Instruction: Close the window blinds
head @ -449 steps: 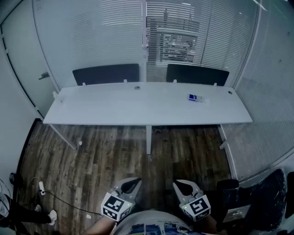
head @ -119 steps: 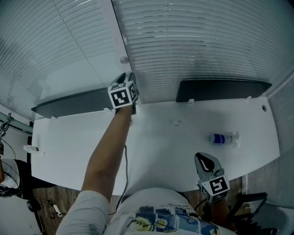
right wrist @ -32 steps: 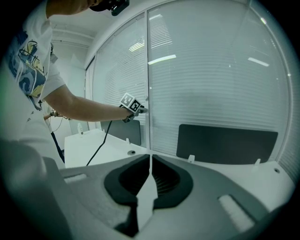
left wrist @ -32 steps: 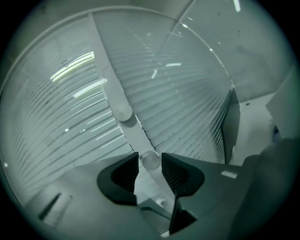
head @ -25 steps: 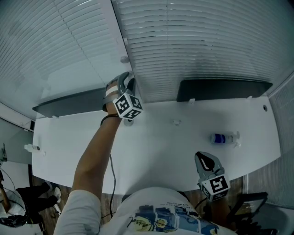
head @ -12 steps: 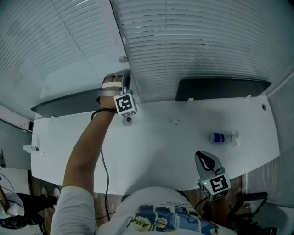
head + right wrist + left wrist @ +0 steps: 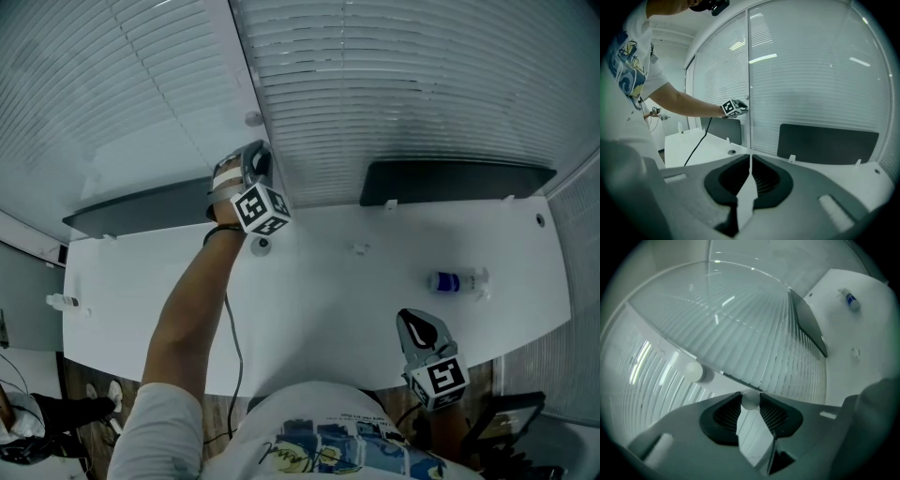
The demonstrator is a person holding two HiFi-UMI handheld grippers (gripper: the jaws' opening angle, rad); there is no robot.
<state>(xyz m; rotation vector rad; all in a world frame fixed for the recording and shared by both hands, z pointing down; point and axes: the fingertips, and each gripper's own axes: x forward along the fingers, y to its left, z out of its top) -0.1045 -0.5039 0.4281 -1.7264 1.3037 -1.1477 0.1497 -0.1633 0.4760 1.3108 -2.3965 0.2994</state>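
Note:
White slatted blinds [image 7: 403, 84] cover the glass wall behind the desk and also show in the left gripper view [image 7: 754, 338] and the right gripper view [image 7: 811, 84]. My left gripper [image 7: 260, 161] reaches to the post between two panes. Its jaws have just been closing, and in the left gripper view [image 7: 750, 403] they hold a small white round knob [image 7: 750, 400] between the tips. A second round knob [image 7: 693, 371] sits higher on the post [image 7: 251, 119]. My right gripper [image 7: 417, 325] rests low near my body, jaws together [image 7: 750, 159] with nothing in them.
A white desk [image 7: 356, 300] stands against the glass, with two dark screens [image 7: 459, 183] [image 7: 141, 208] along its back edge. A small bottle [image 7: 457, 281] lies at the desk's right. A cable hangs from my left arm.
My left hand shifted slightly left along the post and came back, its marker cube rolling a little. The right gripper has stayed where it was.

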